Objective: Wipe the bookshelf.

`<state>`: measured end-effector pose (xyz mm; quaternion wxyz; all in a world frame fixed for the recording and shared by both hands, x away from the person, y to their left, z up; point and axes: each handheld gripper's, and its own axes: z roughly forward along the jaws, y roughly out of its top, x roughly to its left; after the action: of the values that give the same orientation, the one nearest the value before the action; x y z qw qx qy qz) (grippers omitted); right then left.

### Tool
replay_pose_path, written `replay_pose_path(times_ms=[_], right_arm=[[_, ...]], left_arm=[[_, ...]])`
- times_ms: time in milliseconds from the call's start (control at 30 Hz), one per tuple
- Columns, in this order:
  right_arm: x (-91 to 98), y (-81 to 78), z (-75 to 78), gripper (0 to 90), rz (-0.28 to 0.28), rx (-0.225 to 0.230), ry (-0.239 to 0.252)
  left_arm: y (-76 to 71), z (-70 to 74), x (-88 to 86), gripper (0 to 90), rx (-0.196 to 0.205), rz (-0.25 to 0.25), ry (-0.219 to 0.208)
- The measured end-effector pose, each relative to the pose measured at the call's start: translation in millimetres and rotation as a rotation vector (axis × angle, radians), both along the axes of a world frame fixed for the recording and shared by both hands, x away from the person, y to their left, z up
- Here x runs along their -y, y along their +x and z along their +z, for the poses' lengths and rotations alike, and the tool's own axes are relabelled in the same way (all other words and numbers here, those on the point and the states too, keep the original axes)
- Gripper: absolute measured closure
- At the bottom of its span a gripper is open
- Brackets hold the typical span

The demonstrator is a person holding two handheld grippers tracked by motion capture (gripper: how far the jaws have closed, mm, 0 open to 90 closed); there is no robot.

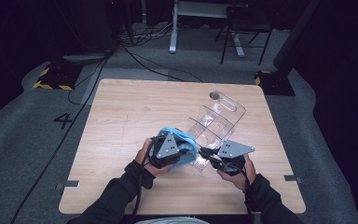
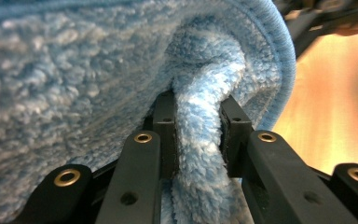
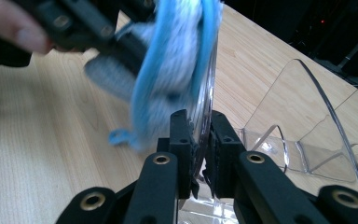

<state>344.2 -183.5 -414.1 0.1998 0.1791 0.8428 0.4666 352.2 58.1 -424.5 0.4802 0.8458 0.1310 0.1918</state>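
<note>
A blue microfibre cloth is bunched against the near end panel of a clear plastic divider rack, which lies on the wooden table. My left gripper is shut on a fold of the cloth, which hangs over and past its jaws. My right gripper is shut on the edge of the rack's near clear panel. In the right gripper view the cloth presses on that panel's left face, with the left gripper behind it. The rack's other dividers rise to the right.
The rack reaches toward the table's far right corner. Beyond the far edge, on the grey floor, are cables, a white desk leg, a dark chair and yellow-black striped stand bases. Bare wood lies left of the hands.
</note>
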Motion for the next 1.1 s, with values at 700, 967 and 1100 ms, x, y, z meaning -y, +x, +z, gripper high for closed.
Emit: replay_pose_path(times_ms=[700,967,1100], right_arm=[[0.8,0.1,-0.2,82.9,-0.004,-0.001,-0.005],[1.4,0.0,-0.3,83.0,-0.002,0.002,-0.007],[1.7,0.3,-0.4,83.0,0.001,0.0,-0.004]], left_arm=[[-6.3,-49.3,34.8,74.3,-0.087,-0.111,0.157],[-0.6,-61.9,38.4,74.2,-0.124,-0.12,0.248],[9.4,-61.7,24.4,74.1,-0.146,-0.067,0.253]])
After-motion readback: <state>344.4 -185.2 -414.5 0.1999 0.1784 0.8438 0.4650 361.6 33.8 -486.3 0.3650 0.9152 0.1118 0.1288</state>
